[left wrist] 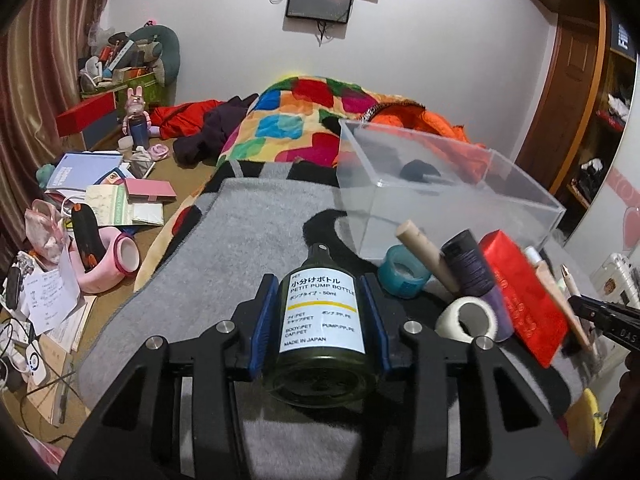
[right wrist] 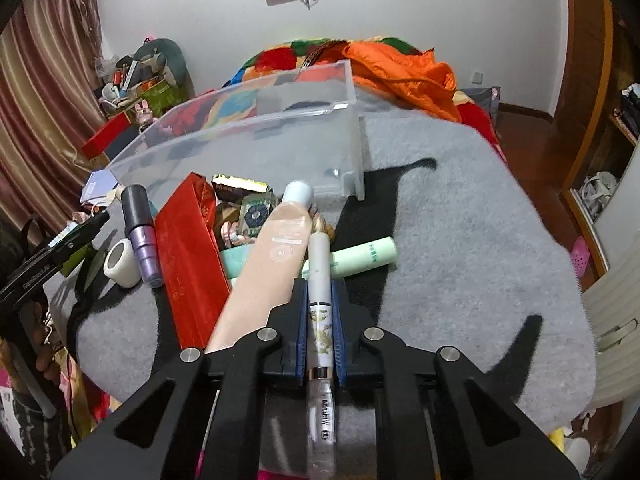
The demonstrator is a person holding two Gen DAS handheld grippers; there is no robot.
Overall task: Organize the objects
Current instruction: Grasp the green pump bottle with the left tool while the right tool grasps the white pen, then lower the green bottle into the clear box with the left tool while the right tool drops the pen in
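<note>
A grey blanket [right wrist: 460, 232] carries a clear box [right wrist: 256, 148] beside heaped toiletries.

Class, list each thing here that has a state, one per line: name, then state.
Left tool: shut on the pump bottle.
Pump bottle: lying down, gripped.
Right tool: shut on the pen.
Pen: gripped, pointing toward the box.
Clear box: open-topped, holds no sorted items.
Red packet: leaning among the pile.

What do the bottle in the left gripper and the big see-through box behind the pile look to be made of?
Pump bottle: dark green translucent plastic, glossy; its white paper label prints PET for body and cap.
Clear box: rigid transparent plastic, probably acrylic; the blanket shows through its straight, thick-edged walls. Glass cannot be ruled out.
</note>
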